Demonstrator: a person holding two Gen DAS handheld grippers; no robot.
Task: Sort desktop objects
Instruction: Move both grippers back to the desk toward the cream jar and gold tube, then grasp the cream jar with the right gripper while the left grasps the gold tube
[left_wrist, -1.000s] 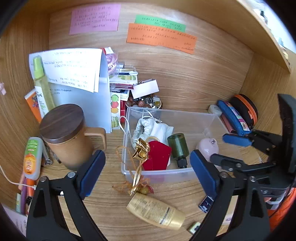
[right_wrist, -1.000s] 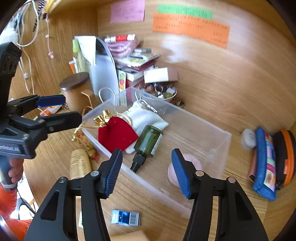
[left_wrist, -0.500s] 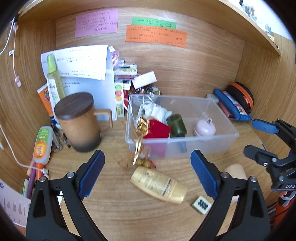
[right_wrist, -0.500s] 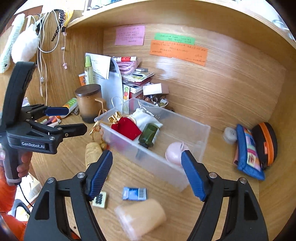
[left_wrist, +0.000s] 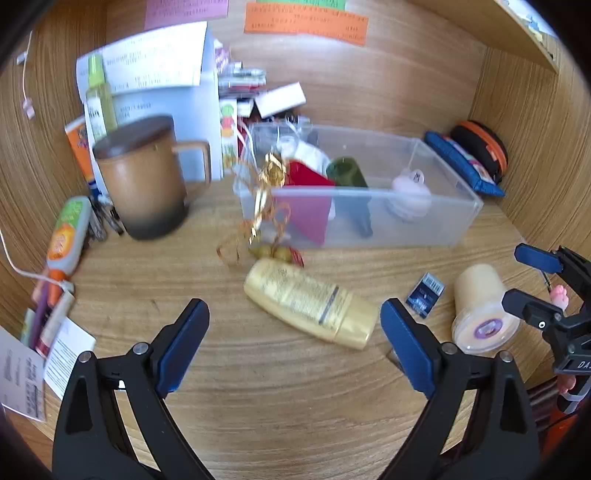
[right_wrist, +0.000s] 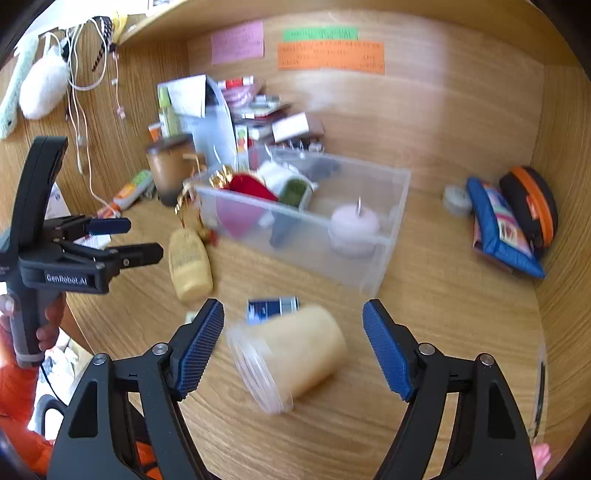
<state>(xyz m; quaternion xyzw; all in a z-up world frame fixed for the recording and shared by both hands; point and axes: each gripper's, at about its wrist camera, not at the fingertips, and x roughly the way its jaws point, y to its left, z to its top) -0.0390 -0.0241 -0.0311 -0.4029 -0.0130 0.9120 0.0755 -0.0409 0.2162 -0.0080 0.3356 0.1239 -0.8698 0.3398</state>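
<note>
Framed by the wide-open right gripper (right_wrist: 293, 347), the toppled cream-filled clear plastic jar (right_wrist: 291, 356), judged smooth and roll-prone, is best clasped mid-body.

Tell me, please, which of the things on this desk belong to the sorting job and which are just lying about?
Part of the job:
- clear bin
- gold bottle, lying on the desk
- cream jar, on its side between the open right tool fingers
- small blue packet
- open left tool

Just lying about:
- lidded brown mug
- sticky notes
- blue pouch
</note>
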